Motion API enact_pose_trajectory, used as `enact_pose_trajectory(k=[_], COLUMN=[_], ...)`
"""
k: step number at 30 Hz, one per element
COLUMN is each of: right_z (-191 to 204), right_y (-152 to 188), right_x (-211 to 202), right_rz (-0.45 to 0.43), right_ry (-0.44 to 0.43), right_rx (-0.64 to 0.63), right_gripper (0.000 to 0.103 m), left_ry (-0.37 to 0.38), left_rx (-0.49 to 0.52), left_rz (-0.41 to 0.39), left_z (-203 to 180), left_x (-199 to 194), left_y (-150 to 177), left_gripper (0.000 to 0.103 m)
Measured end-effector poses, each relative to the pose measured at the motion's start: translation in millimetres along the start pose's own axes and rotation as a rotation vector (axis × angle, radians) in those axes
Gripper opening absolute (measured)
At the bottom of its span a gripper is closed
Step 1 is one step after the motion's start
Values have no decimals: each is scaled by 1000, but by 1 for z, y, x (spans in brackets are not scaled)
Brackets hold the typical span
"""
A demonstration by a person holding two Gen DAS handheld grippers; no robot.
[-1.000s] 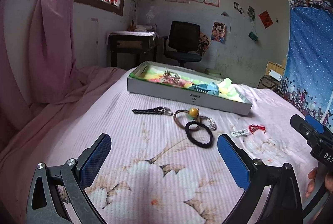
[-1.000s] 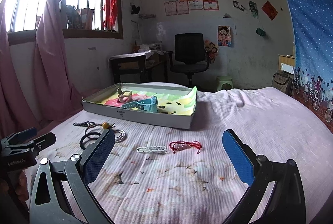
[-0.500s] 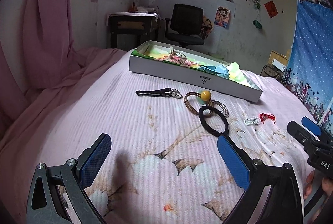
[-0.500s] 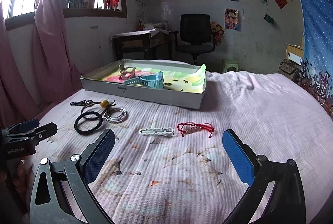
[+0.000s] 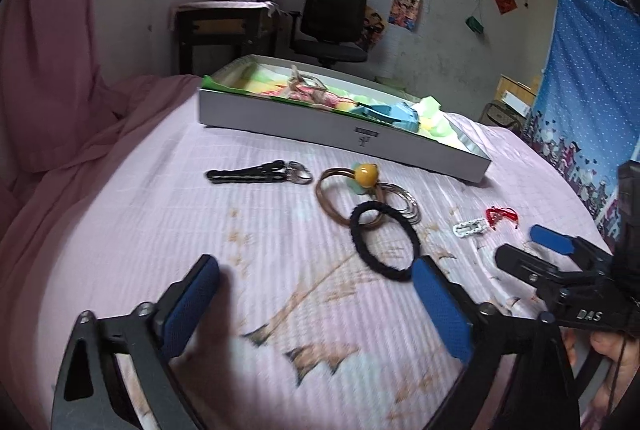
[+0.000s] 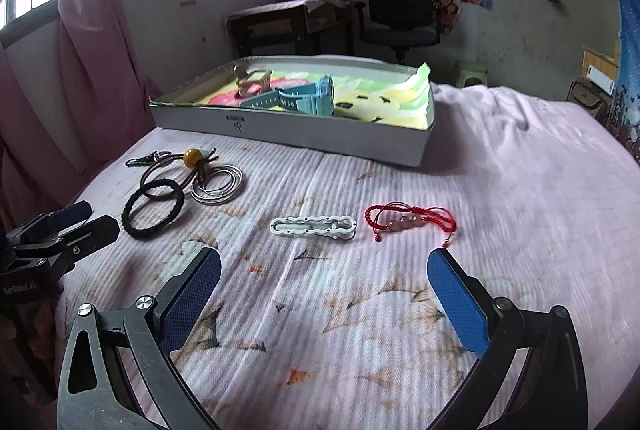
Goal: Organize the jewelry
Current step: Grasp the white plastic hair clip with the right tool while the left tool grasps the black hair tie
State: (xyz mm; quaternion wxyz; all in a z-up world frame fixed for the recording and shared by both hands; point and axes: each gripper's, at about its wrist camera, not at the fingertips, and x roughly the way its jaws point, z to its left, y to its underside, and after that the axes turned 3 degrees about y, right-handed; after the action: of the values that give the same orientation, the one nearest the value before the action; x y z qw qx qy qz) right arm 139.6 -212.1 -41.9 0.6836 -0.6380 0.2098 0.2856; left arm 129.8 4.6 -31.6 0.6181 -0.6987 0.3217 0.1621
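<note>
Loose jewelry lies on a pink flowered bedsheet in front of a white box (image 5: 340, 134) (image 6: 300, 136), which holds a blue watch (image 6: 316, 100) and other pieces. My left gripper (image 5: 316, 268) hovers low over the sheet with its jaws closing and nothing pressed between them. A black hair tie (image 5: 384, 242) (image 6: 154, 208) lies just ahead of its right finger. Beyond that are brown rings with a yellow bead (image 5: 366, 174), silver bangles (image 5: 404, 206) and a black strap (image 5: 256, 174). My right gripper (image 6: 324, 258) is open, short of a white clip (image 6: 312, 226) and a red cord bracelet (image 6: 412, 222).
A pink curtain (image 5: 52, 70) hangs along the bed's left side and a blue patterned one (image 5: 588, 90) on the right. A dark desk (image 6: 280, 26) and a black office chair (image 6: 400, 10) stand behind the box. Each gripper shows at the edge of the other's view.
Both grippers have come forward and down toward the jewelry, which now looks nearer. The left jaws have narrowed a little. Nothing on the bed has moved.
</note>
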Motion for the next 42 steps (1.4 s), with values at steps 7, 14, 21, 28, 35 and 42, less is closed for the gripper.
enact_pose_trajectory(k=[7,14,21,28,35,42], right_z=[-8,-7,2,16,22,25], right_y=[-6,-9,-11,-8,-4,-3], right_x=[25,40,48,43,36,24], right_rz=[65,90,92,74,49,-8], right_ry=[-68,-89,-120,-169,-159,-137], right_rx=[67,81,47,-16,-49,-74], right_gripper=[79,70,54,54,54,54], left_ry=[86,166,210,227,209,180], left_rx=[12,-5,-39,-46,-33,-18], left_rz=[29,37,28,0,-8,-33], left_z=[-6,-6,-2,-1,-3,-7], left_x=[14,18,18,15,13,5], left_y=[-5,-3,0,3,3,2], left_gripper=[59,36,19,9,7,6])
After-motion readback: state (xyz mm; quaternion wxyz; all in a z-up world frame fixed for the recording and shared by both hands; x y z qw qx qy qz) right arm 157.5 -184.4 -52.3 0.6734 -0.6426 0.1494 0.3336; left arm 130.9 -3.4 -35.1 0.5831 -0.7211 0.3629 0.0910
